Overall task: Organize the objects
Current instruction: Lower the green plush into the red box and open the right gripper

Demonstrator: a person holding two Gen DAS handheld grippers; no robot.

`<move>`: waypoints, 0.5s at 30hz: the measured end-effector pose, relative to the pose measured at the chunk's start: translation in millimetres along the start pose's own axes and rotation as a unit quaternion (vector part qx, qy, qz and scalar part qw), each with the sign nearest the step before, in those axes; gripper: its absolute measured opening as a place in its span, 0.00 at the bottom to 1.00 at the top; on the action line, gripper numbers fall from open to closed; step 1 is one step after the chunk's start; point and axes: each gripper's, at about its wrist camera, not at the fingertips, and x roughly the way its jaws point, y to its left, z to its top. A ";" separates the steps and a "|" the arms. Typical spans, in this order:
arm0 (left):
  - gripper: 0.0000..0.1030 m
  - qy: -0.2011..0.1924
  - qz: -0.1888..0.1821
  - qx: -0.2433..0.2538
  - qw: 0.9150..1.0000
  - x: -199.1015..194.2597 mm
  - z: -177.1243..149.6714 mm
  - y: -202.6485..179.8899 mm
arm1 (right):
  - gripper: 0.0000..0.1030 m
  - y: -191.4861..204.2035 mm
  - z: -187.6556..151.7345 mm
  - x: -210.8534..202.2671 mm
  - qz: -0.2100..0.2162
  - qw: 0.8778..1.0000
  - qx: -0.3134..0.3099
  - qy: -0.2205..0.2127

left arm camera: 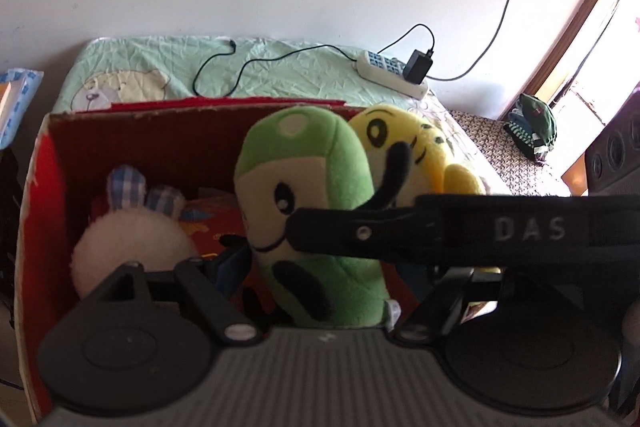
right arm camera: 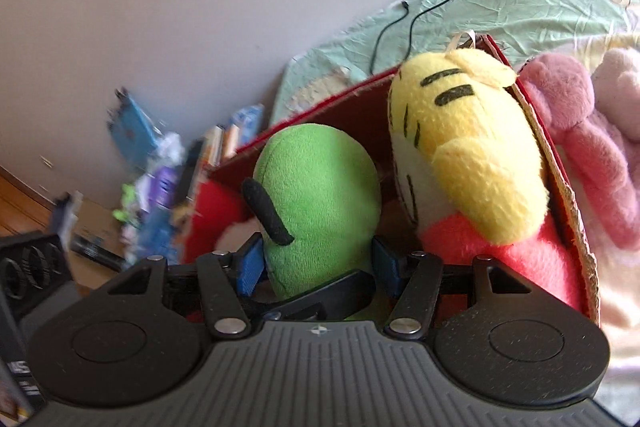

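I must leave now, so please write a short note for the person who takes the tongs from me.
Right tongs: closed on the green plush, upright in the red box.
Left tongs: around the same plush; grip unclear.
Already in the box: yellow plush, white plush.
To do: release the green plush; the pink plush lies outside, beside the box, probably next.

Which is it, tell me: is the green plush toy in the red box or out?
In. The green plush toy stands upright inside the red box, beside the yellow toy.

Three plush toys [left arm camera: 312, 195] inside box [left arm camera: 120, 131], box on bed [left arm camera: 280, 67], power strip [left arm camera: 394, 73] behind
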 end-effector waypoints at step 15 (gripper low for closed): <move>0.75 0.008 0.015 -0.004 1.000 5.8 -4.3 2.4 | 0.64 -5.7 -2.3 -12.7 -0.010 0.999 0.022 -0.023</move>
